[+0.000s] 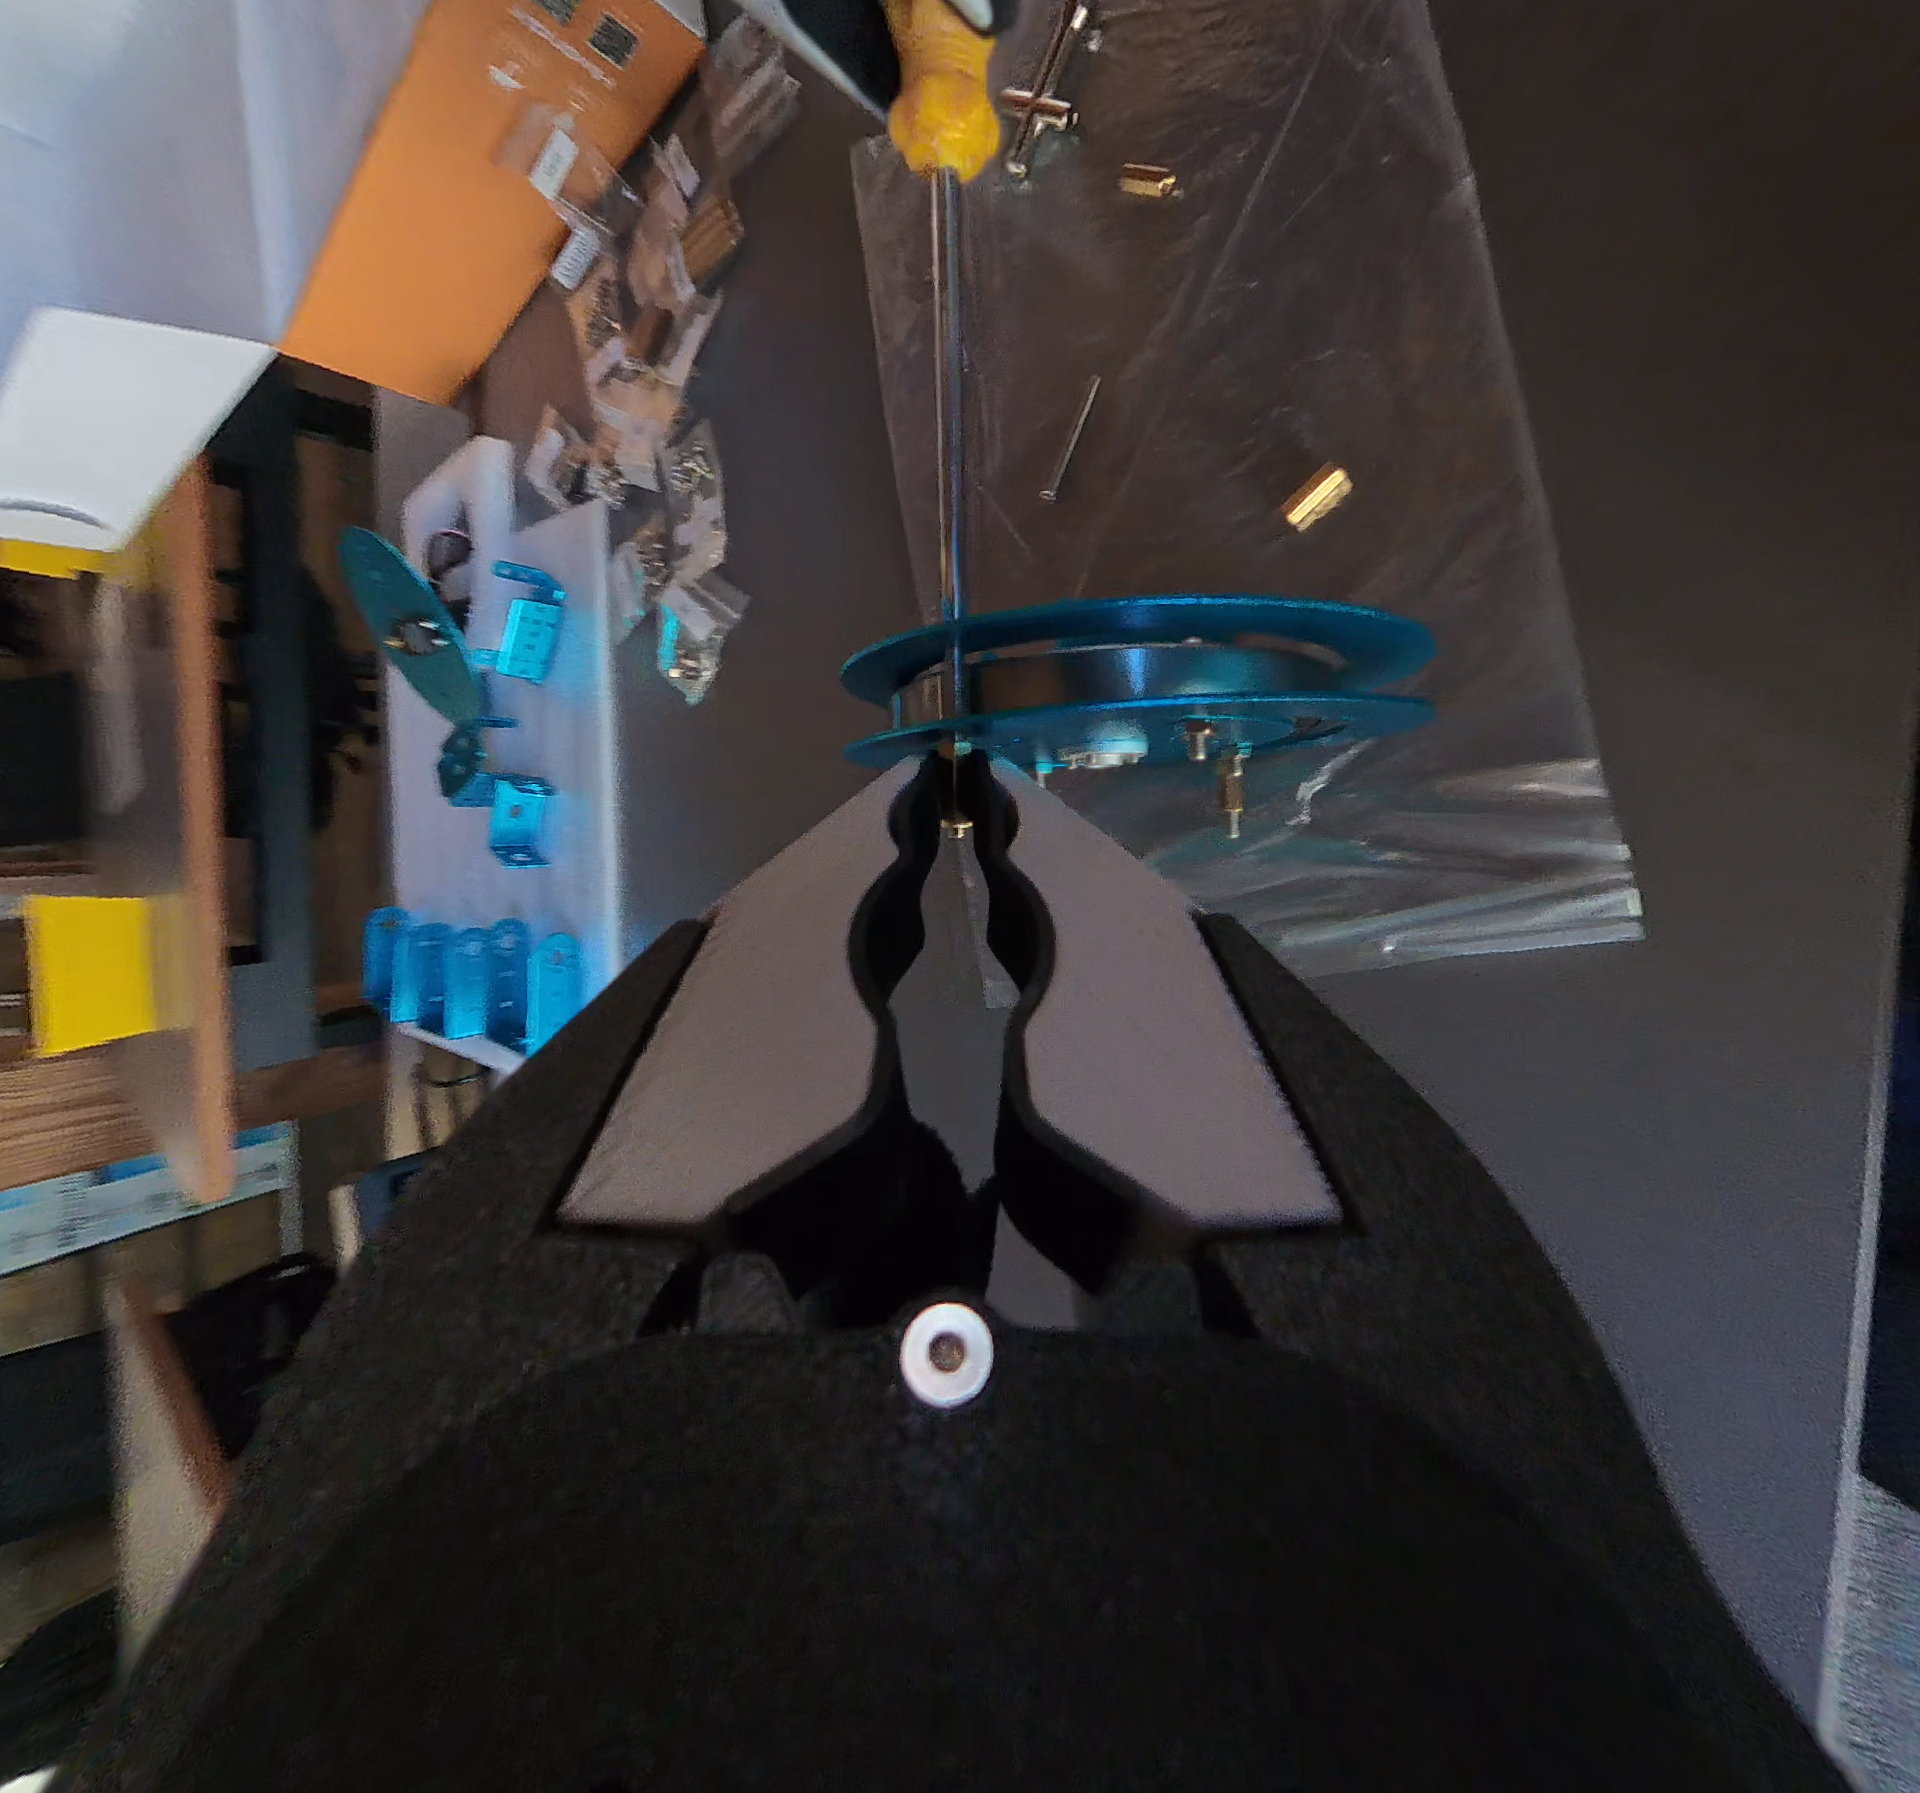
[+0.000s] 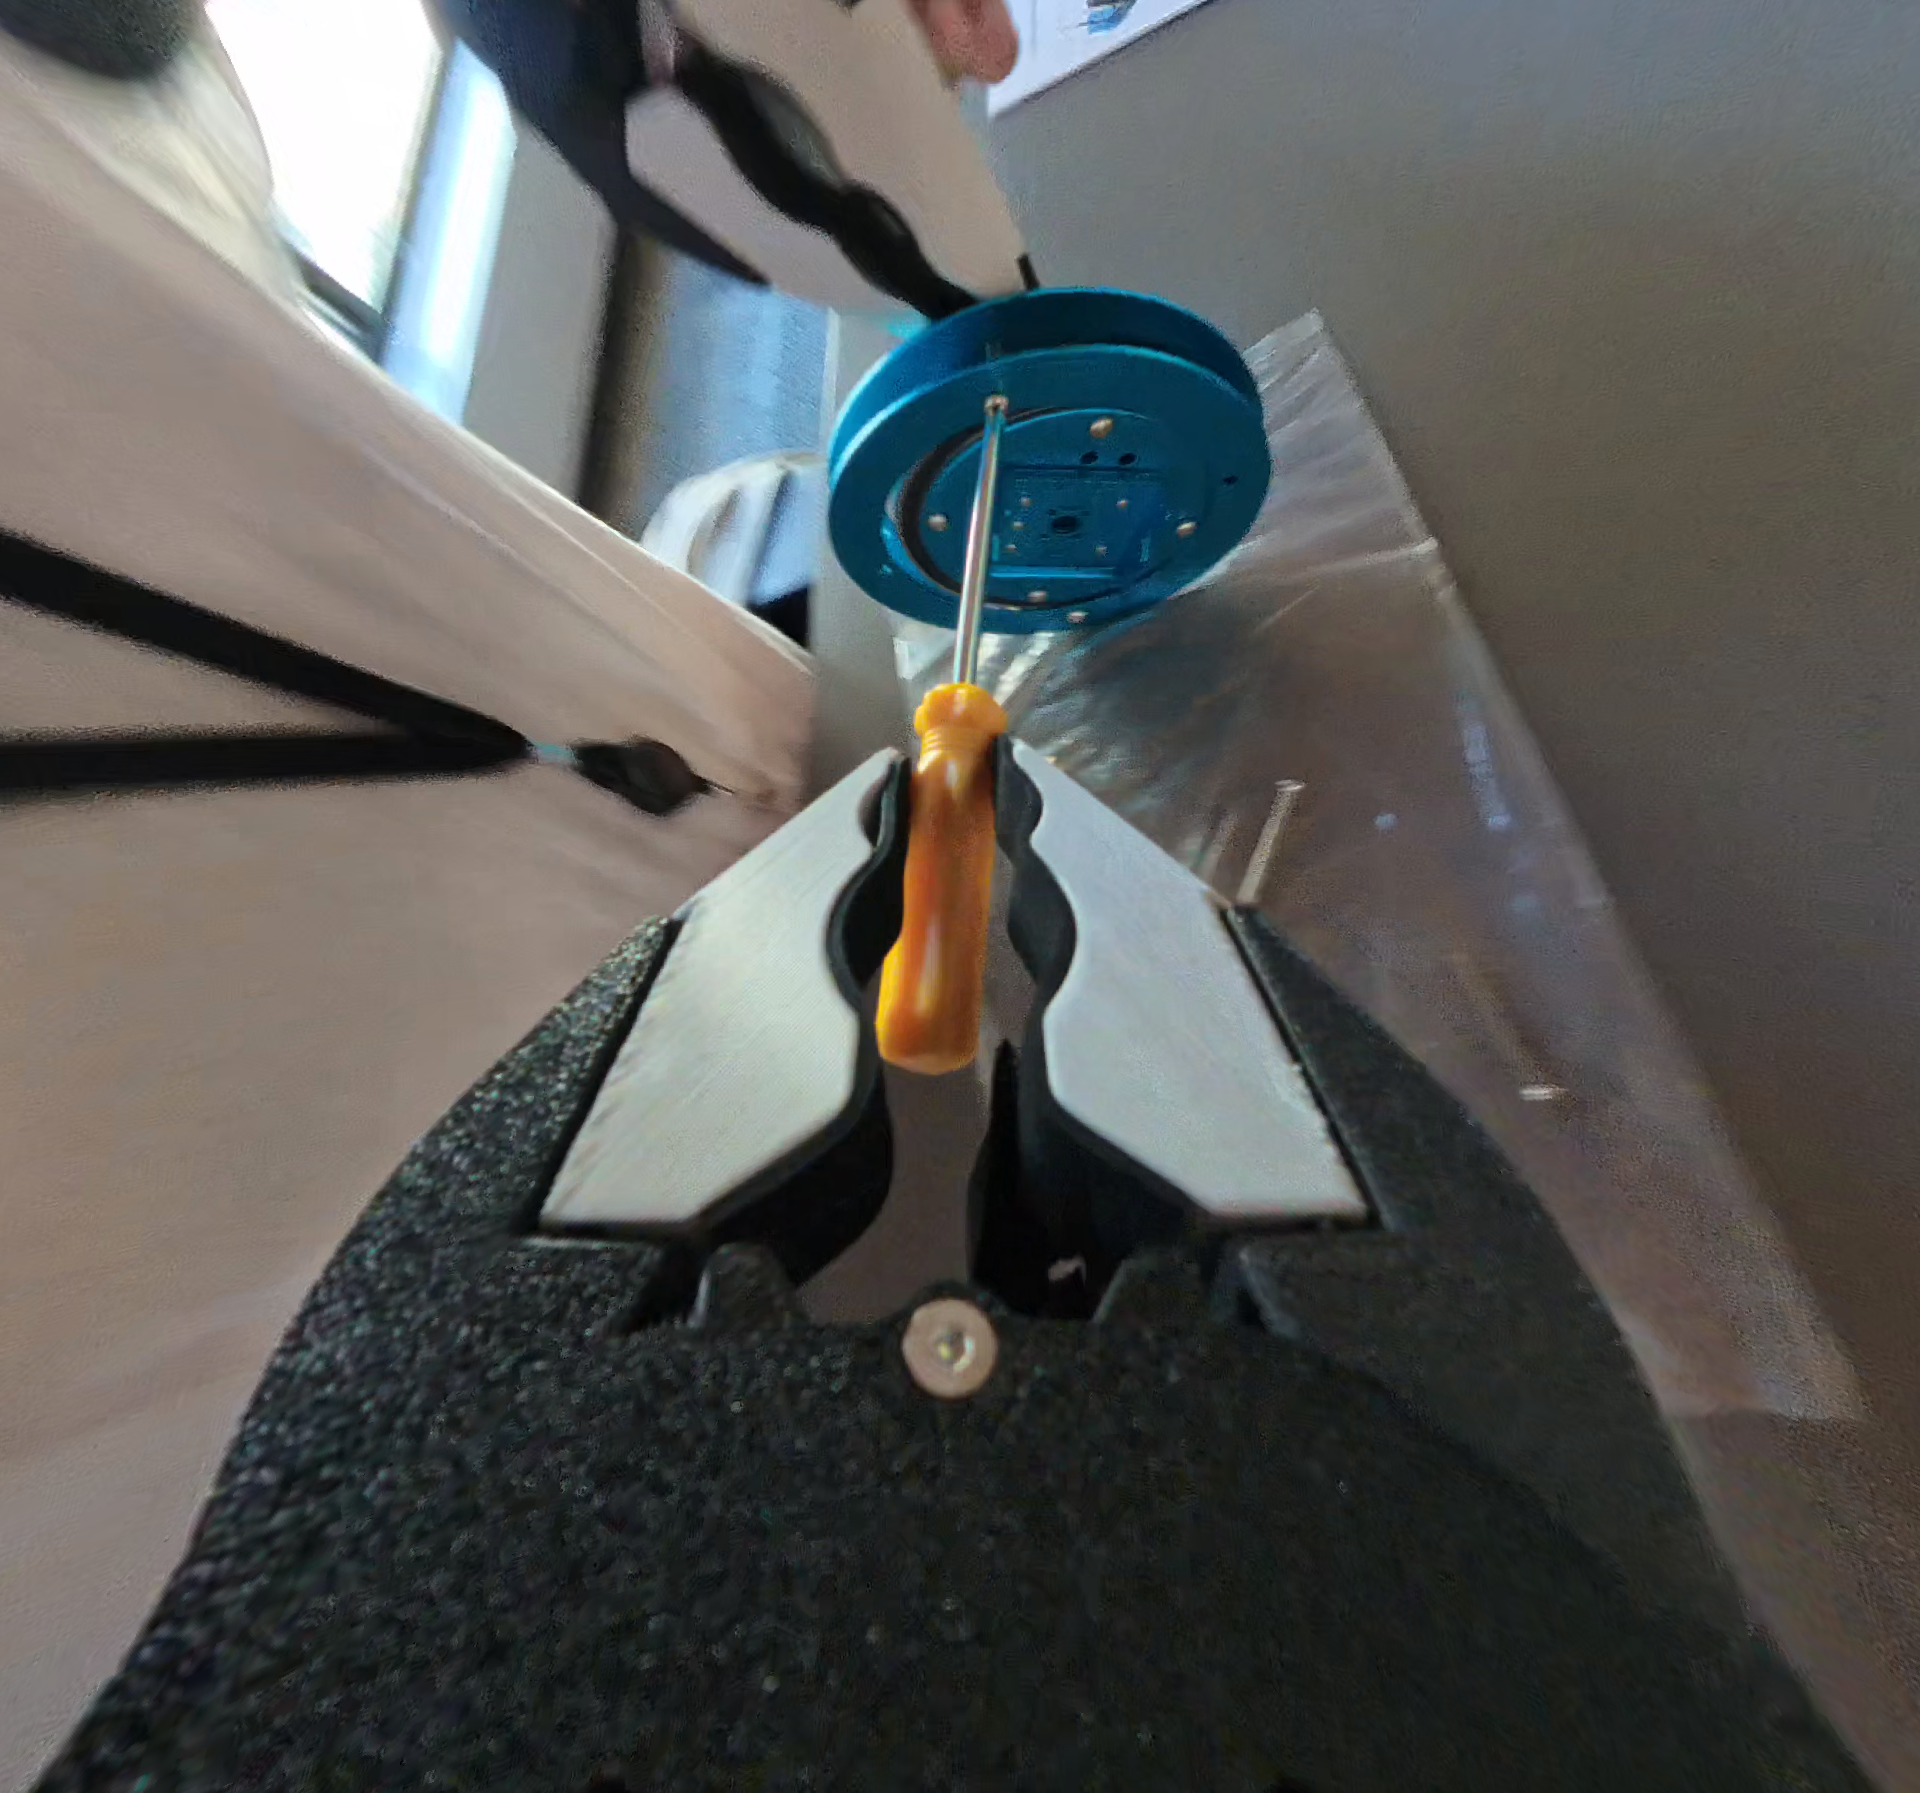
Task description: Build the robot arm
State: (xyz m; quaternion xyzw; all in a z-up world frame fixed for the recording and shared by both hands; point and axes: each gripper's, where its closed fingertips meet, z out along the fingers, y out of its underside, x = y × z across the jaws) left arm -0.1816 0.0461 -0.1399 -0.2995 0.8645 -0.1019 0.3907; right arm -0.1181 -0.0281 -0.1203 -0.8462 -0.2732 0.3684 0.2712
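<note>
My left gripper (image 1: 954, 787) is shut on a small brass standoff (image 1: 954, 824) under the rim of a blue two-disc assembly (image 1: 1143, 673), which is held off the table. My right gripper (image 2: 948, 777) is shut on the yellow handle of a screwdriver (image 2: 940, 891). Its thin shaft (image 2: 977, 538) reaches to a screw at the rim of the blue assembly (image 2: 1049, 465). In the left wrist view the shaft (image 1: 951, 393) passes down through both discs, in line with the standoff, from the yellow handle (image 1: 940, 107) above.
A clear plastic bag (image 1: 1299, 341) lies on the dark table behind the assembly, with loose brass standoffs (image 1: 1317, 496), a long screw (image 1: 1070, 439) and a small cross wrench (image 1: 1044, 96). To the left are an orange box (image 1: 499, 112), small hardware bags (image 1: 665, 372) and blue brackets (image 1: 499, 704) on a white sheet.
</note>
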